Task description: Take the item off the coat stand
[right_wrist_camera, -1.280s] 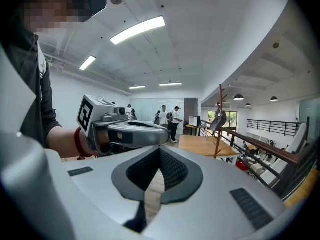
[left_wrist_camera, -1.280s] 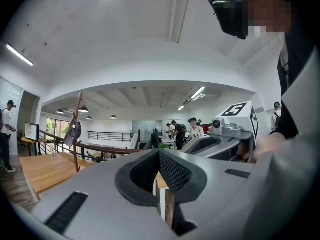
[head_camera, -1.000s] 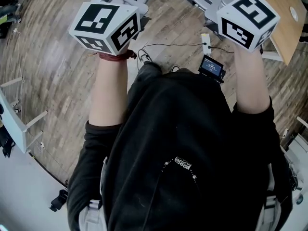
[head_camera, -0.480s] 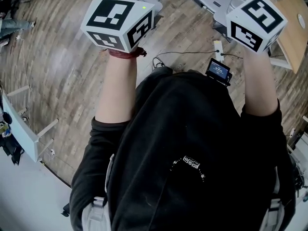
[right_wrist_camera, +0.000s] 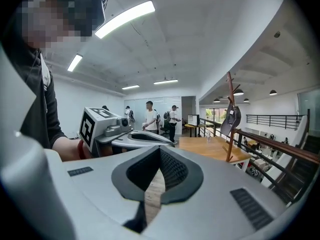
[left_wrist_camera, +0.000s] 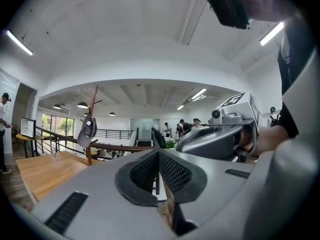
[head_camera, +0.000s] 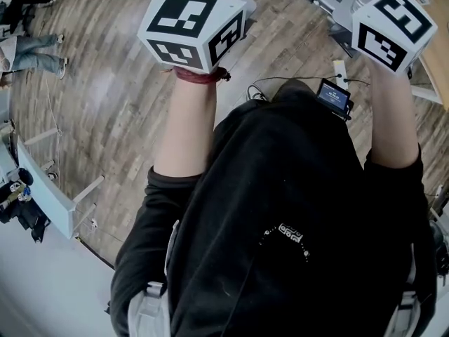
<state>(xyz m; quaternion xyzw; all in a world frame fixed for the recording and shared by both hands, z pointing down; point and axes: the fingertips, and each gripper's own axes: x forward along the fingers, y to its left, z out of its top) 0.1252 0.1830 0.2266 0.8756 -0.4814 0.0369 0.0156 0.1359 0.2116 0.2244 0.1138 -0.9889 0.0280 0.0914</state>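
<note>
Grey and pressed together along one seam, the jaws of the left gripper (left_wrist_camera: 159,155) hold nothing. The right gripper (right_wrist_camera: 160,155) shows the same closed, empty seam in its own view. From the head camera, the person in a black top (head_camera: 280,209) holds both tools out ahead on bare forearms over a wood plank floor (head_camera: 105,90), with a red wristband (head_camera: 200,76) on the left wrist. Each tool also shows in the other's camera, side by side and apart.

Beyond the fingertips lies a pale wooden table (left_wrist_camera: 40,171), and at its far edge rises the coat stand (left_wrist_camera: 93,119), a slim brown pole with short branches. The grey cap (left_wrist_camera: 87,131) hangs from it about halfway up, pressed against the pole (whether the pole's foot rests on the table or just behind it cannot be told). In the left gripper view the cap sits up and to the left of the closed fingertips, well apart from them. In the right gripper view it sits up and to the right, again well apart, with a dark railing (right_wrist_camera: 270,146) running past the stand. Neither tool touches cap or stand.

At the far end of the white-walled hall, several people (right_wrist_camera: 150,116) stand in a group.
</note>
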